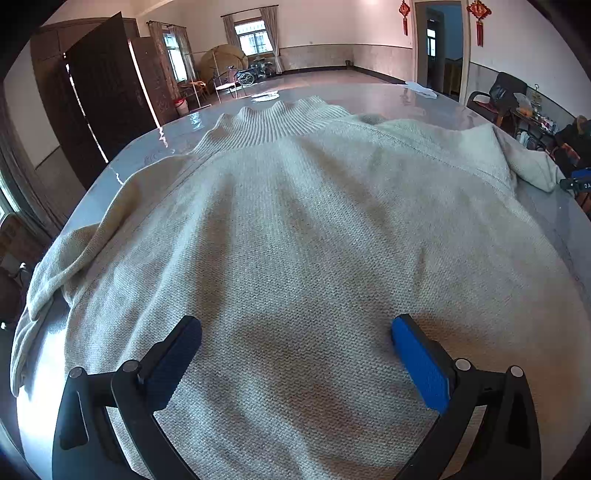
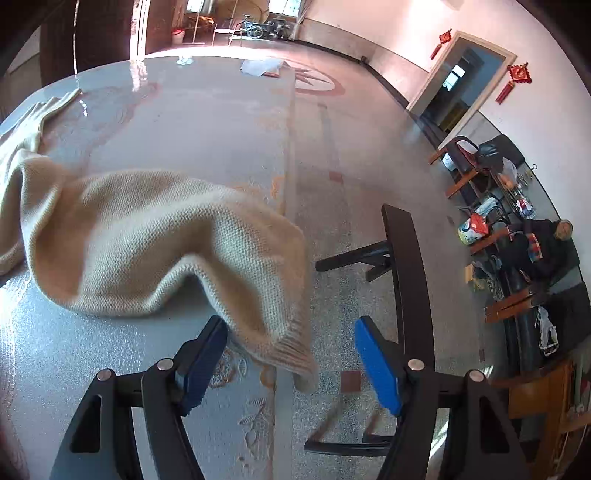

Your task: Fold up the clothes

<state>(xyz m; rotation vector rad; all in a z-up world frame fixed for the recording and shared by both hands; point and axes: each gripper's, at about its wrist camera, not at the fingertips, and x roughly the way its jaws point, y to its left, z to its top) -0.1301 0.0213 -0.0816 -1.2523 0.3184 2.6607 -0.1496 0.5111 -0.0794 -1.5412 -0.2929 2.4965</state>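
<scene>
From the left wrist, the sweater (image 1: 295, 221) is seen spread flat on the table (image 1: 177, 136), collar away, with the left gripper (image 1: 295, 354) spread wide and empty over its lower body. From the right wrist, a sleeve (image 2: 177, 251) is draped over the table edge, its cuff (image 2: 295, 362) dangling between the splayed fingers of the right gripper (image 2: 291, 358), nothing pinched yet. It's a soft, floppy, probably stretchy knit, so the ribbed cuff looks like the best spot to be grabbed.

**Home: large living hall**

Big open room, polished stone floor (image 2: 354, 122) with a star medallion. Red Chinese knot ornaments (image 1: 479, 18) flank a doorway (image 1: 439, 44) at 1 o'clock. Curtained windows (image 1: 255, 37) at 12, dark wooden door (image 1: 107, 92) at 10, wheelchair (image 1: 255, 72) parked beneath the windows, cluttered chairs (image 2: 476, 162) along the right wall.
</scene>
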